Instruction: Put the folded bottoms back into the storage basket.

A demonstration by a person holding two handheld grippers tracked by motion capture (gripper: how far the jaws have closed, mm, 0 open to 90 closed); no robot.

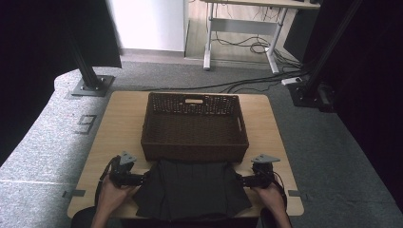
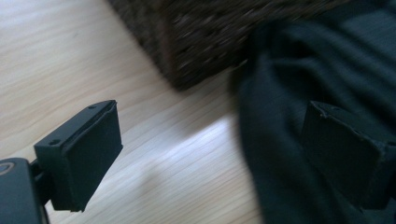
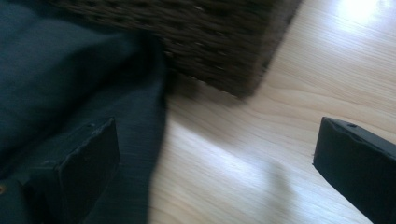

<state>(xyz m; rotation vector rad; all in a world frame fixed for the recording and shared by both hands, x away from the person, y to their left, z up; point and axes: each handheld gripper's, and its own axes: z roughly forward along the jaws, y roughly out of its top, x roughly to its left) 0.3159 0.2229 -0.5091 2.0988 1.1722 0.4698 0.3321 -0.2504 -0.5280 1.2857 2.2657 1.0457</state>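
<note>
Reads "9" on a grey marking on the floor left of the table; no other legible writing or brand anywhere.

Lies flat on the near middle of the light wooden table: a dark, nearly black folded cloth, far edge touching the near wall of the dark brown woven rectangular basket, near edge reaching the table's near rim. Runs slightly wider left to right than near to far, flaring outward toward the near corners. Stands empty at mid-table, the basket, long axis left to right, a handle slot in its far wall.

Sits at the cloth's left edge, the left gripper, jaws spread wide and released, one jaw over bare wood and the other over the cloth in the left gripper view, edge of fabric between them but not pinched. Mirrors that at the right edge, the right gripper: jaws wide apart, one over cloth, one over bare wood, nothing clamped.

Leaves bare wood strips on both sides of the basket and outside each gripper; table rim close behind both hands.
</note>
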